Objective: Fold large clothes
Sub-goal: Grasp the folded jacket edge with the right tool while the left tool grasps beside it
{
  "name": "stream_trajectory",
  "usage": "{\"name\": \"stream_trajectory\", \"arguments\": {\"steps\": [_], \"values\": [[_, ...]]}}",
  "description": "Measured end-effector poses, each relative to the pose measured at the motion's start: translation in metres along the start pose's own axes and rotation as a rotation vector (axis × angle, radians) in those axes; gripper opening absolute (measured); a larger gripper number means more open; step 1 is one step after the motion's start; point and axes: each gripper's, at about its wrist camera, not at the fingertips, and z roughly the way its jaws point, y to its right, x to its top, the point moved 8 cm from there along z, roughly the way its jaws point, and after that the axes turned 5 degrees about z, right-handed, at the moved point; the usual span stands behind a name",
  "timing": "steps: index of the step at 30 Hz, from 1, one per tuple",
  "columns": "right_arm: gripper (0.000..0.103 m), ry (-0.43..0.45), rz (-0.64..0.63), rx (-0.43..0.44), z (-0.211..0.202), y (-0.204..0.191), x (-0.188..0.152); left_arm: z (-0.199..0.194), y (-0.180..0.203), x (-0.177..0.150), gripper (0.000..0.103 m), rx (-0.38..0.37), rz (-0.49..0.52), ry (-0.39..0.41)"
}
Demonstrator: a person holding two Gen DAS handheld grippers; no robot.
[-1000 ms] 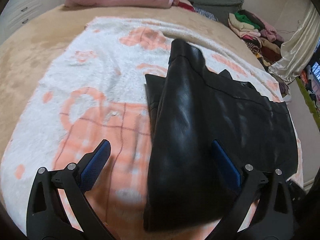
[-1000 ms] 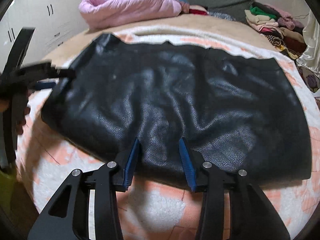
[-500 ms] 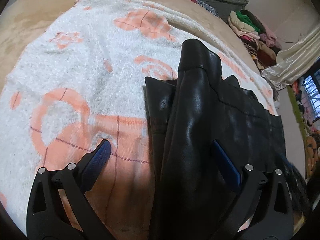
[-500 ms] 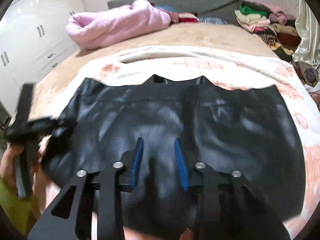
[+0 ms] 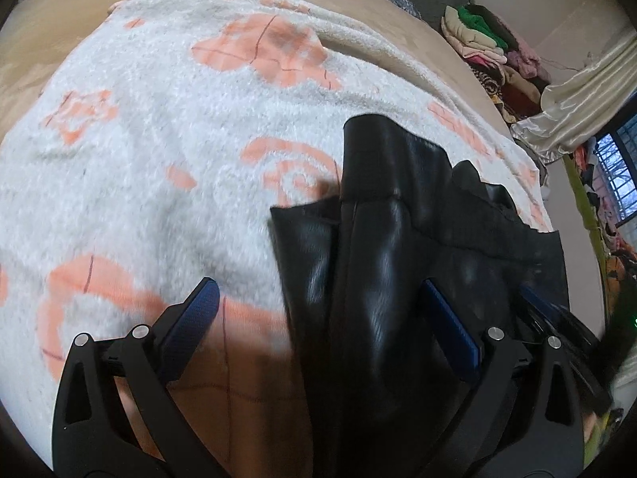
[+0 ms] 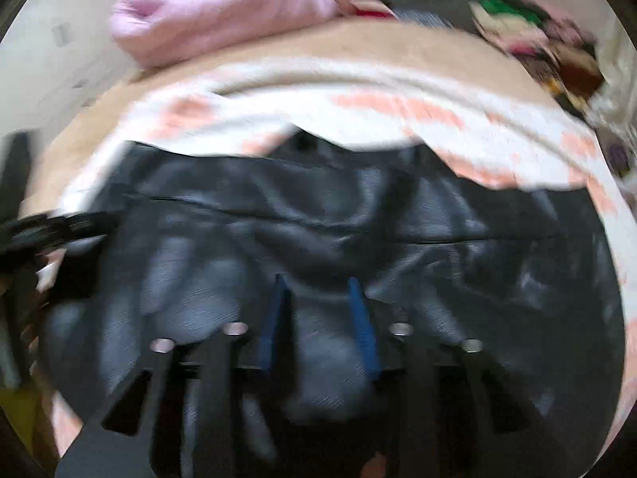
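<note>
Jacket (image 5: 378, 279) between wide left jaws

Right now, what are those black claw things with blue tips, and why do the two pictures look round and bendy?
They are tools a person carries, one in each hand. Each hand-held gripper has two fingers with blue pads and a small wide-angle camera behind them, which bends the picture. One picture looks out from the left hand-held gripper, the other from the right hand-held gripper. Below them a shiny black leather-like garment lies on a fluffy white blanket with orange flowers. The left one's fingers are wide apart, holding nothing. The right one's jaws have just been opening, with garment between them; its picture is too blurry to show a grip.
</note>
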Motion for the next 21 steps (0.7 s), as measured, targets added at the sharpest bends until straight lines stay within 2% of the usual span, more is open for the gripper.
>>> {"name": "stream_trajectory", "arguments": {"steps": [1,2,4,6,9,11,13,14,16,20,21], "values": [[0.071,0.043,-0.038,0.036,-0.014,-0.013,-0.002,0.001,0.001,0.002,0.093,0.003,0.006,0.002],[0.076,0.087,-0.111,0.072,-0.032,-0.034,-0.008,0.001,0.001,0.003,0.093,0.004,0.009,0.003],[0.078,0.119,-0.208,0.097,-0.050,-0.062,-0.022,0.002,0.001,0.005,0.093,0.004,0.004,0.006],[0.087,0.133,-0.310,0.162,-0.064,-0.097,-0.044,0.001,0.001,0.006,0.093,0.005,0.002,0.007],[0.088,0.115,-0.440,0.178,-0.062,-0.131,-0.074,-0.001,0.002,0.005,0.087,-0.001,0.005,0.006],[0.088,0.113,-0.543,0.125,-0.054,-0.147,-0.088,-0.003,0.003,0.004,0.081,-0.016,0.004,0.001],[0.088,0.111,-0.679,-0.003,-0.038,-0.161,-0.101,-0.003,0.006,0.004,0.075,-0.010,0.022,-0.007],[0.088,0.116,-0.719,-0.048,-0.032,-0.164,-0.104,-0.002,0.007,0.004,0.069,-0.008,0.030,-0.010],[0.087,0.154,-0.783,-0.134,-0.023,-0.172,-0.107,-0.001,0.012,0.004,0.064,-0.009,0.048,-0.017],[0.084,0.209,-0.784,-0.180,-0.020,-0.177,-0.100,-0.003,0.017,0.004,0.053,-0.001,0.071,-0.021],[0.073,0.220,-0.793,-0.178,-0.021,-0.178,-0.100,-0.003,0.019,0.003,0.052,0.006,0.079,-0.020]]}}
